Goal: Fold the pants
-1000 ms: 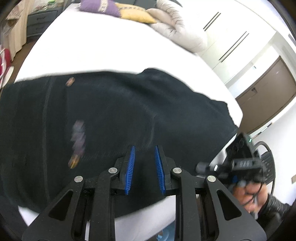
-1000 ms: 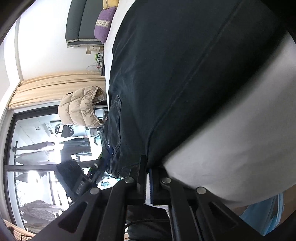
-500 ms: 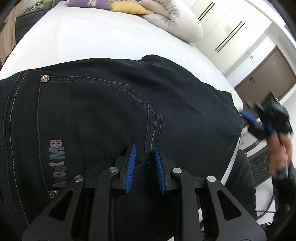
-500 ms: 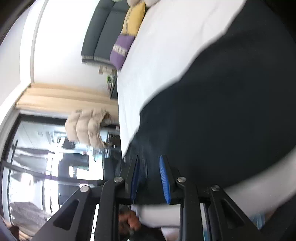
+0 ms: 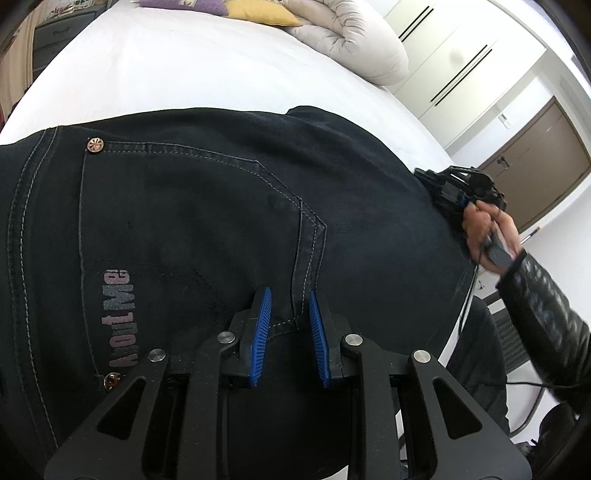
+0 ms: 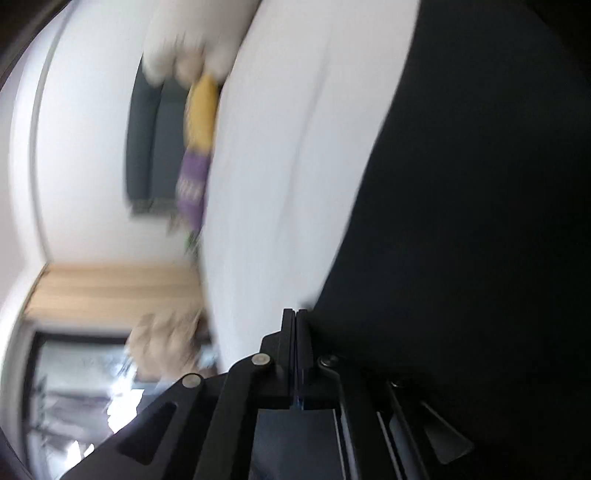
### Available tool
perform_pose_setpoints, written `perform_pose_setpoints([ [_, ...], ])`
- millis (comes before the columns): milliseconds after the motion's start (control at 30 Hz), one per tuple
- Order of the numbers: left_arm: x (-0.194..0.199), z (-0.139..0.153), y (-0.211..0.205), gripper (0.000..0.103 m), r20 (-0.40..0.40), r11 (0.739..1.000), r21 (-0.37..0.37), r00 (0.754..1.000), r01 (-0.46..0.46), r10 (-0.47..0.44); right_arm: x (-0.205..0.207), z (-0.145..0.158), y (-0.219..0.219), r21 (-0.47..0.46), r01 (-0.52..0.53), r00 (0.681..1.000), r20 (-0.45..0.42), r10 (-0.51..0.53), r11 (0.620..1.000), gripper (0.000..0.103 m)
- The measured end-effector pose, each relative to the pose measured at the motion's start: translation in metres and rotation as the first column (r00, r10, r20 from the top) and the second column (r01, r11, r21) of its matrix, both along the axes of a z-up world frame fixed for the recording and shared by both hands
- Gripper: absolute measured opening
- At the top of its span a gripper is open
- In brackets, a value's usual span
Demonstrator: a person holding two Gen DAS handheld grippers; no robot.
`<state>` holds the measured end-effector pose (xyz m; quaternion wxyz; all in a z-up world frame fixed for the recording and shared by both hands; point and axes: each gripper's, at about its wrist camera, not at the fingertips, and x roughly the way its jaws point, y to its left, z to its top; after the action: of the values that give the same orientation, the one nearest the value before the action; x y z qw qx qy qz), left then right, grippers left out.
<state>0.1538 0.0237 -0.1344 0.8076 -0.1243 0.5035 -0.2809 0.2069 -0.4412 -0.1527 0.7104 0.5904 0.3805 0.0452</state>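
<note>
Half a second ago the right claw (image 6: 296,314) stood parted; now its jaws are pressed together at the pants' (image 5: 229,229) edge, though whether cloth sits between them I cannot tell. The left claw (image 5: 290,314) stays narrowly open over the pocket seam. The pants lie across the bed's (image 5: 192,70) near edge; pillows (image 5: 258,9) and a rolled duvet (image 5: 351,48) sit at the far end, wardrobe (image 5: 454,62) beyond.
</note>
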Motion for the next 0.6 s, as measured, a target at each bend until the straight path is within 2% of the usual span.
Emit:
perform_pose_setpoints([
  [67,0.001,-0.001,0.000,0.021,0.003,1.000,-0.005,1.000,0.000,0.000,-0.010,0.007,-0.043,-0.056,0.164,0.986,-0.028,-0.166,0.985,0.000],
  [100,0.000,-0.001,0.001,0.021,0.005,1.000,-0.006,1.000,0.000,0.000,-0.018,0.009,-0.059,-0.067,0.234,0.971,-0.036,-0.237,0.970,0.000],
  [133,0.000,-0.001,0.002,0.021,0.007,1.000,-0.007,1.000,-0.001,0.001,-0.032,0.015,-0.076,-0.076,0.329,0.942,-0.048,-0.333,0.941,0.000],
  [200,-0.002,-0.001,0.002,0.021,0.012,1.000,-0.008,1.000,-0.001,0.001,-0.047,0.029,-0.083,-0.098,0.380,0.922,-0.035,-0.384,0.920,0.007],
  [267,-0.002,-0.001,0.002,0.021,0.014,1.000,-0.010,1.000,-0.002,0.002,-0.052,0.050,-0.061,-0.119,0.305,0.952,0.028,-0.304,0.945,0.007],
  [300,-0.002,-0.001,0.002,0.021,0.014,1.000,-0.010,1.000,-0.003,0.003,-0.050,0.056,-0.044,-0.102,0.229,0.973,0.061,-0.223,0.968,0.007],
  [333,-0.003,-0.001,0.002,0.021,0.013,1.000,-0.011,1.000,-0.004,0.004,-0.047,0.061,-0.007,-0.065,0.098,0.991,0.103,-0.091,0.993,0.007],
  [400,-0.005,0.000,0.003,0.021,0.014,1.000,-0.009,1.000,-0.003,0.003,-0.042,0.060,0.048,-0.049,-0.056,0.993,0.105,0.061,0.997,0.007],
  [467,-0.005,0.001,0.003,0.021,0.012,1.000,-0.005,1.000,-0.003,0.003,-0.040,0.045,0.104,0.016,-0.189,0.977,0.098,0.187,0.982,0.007],
  [533,-0.006,0.002,0.003,0.021,0.010,1.000,-0.003,1.000,-0.003,0.003,-0.041,0.024,0.128,0.071,-0.220,0.974,0.068,0.216,0.973,0.007],
  [567,-0.006,0.002,0.003,0.021,0.009,1.000,-0.002,1.000,-0.002,0.002,-0.042,0.010,0.129,0.078,-0.204,0.979,0.022,0.203,0.976,0.001],
  [600,-0.006,0.002,0.003,0.021,0.009,1.000,-0.002,1.000,-0.001,0.001,-0.041,0.002,0.123,0.109,-0.174,0.985,0.013,0.174,0.979,0.000],
])
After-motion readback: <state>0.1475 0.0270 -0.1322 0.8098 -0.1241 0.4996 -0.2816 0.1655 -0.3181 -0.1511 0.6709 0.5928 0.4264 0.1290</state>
